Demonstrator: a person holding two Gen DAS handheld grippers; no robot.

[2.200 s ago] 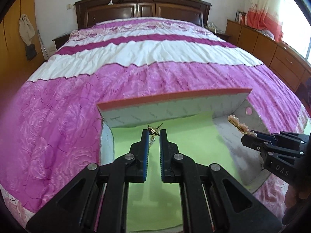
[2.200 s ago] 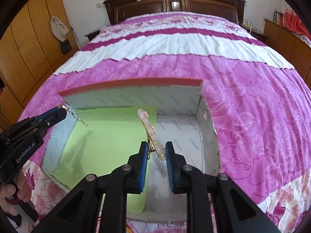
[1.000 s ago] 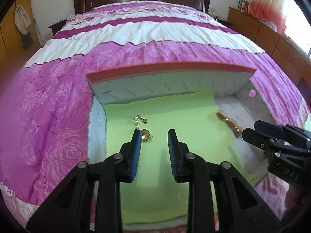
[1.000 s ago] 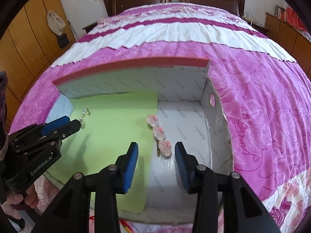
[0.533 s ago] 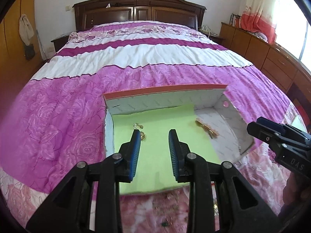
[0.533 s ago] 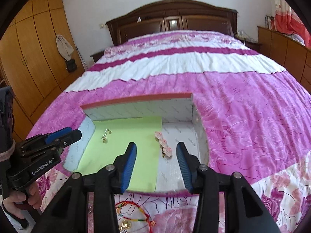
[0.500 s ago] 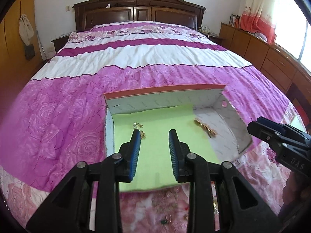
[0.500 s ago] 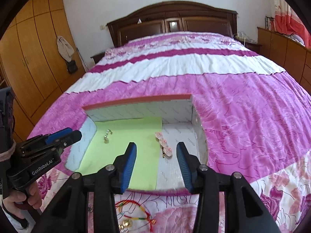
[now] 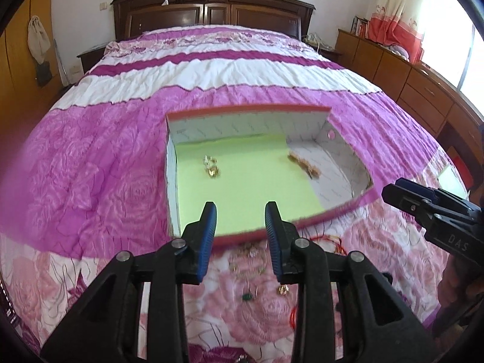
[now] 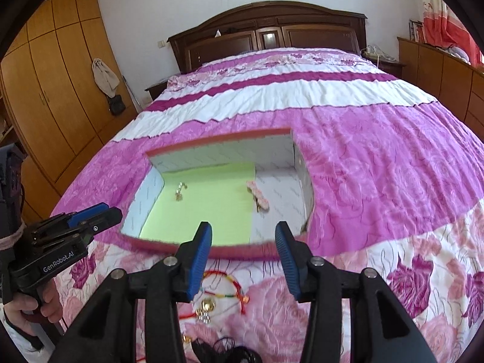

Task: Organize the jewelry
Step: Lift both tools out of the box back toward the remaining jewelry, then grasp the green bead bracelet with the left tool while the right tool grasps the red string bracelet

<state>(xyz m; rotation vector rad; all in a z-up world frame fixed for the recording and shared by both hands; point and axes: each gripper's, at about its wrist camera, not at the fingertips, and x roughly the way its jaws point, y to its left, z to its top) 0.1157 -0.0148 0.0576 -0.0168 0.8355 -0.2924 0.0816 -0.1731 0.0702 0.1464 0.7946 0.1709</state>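
An open box (image 9: 248, 112) (image 10: 220, 139) with a red rim lies on the bed, with a green sheet (image 9: 242, 178) (image 10: 208, 199) on its floor. Gold earrings (image 9: 211, 168) (image 10: 179, 193) lie on the green sheet. A pink flower hair clip (image 10: 257, 196) (image 9: 304, 165) lies at the sheet's right edge. My left gripper (image 9: 241, 211) (image 10: 99, 214) is open and empty, held before the box's front rim. My right gripper (image 10: 242, 236) (image 9: 399, 192) is open and empty too. Loose jewelry lies on the quilt in front of the box: a red braided bracelet (image 10: 224, 284), gold pieces (image 10: 207, 305) (image 9: 282, 289), a green stone (image 9: 247, 296).
The bed's pink and white quilt (image 9: 90, 166) stretches far behind the box to a dark wooden headboard (image 10: 269, 36). A wooden wardrobe (image 10: 45, 90) stands on the left, and low wooden cabinets (image 9: 408, 81) on the right. A black tangle (image 10: 230, 351) lies at the near edge.
Both grippers let go of their pieces in the box, the earrings and the hair clip, opened, and drew back toward me. The loose jewelry in front of the box has come into view.
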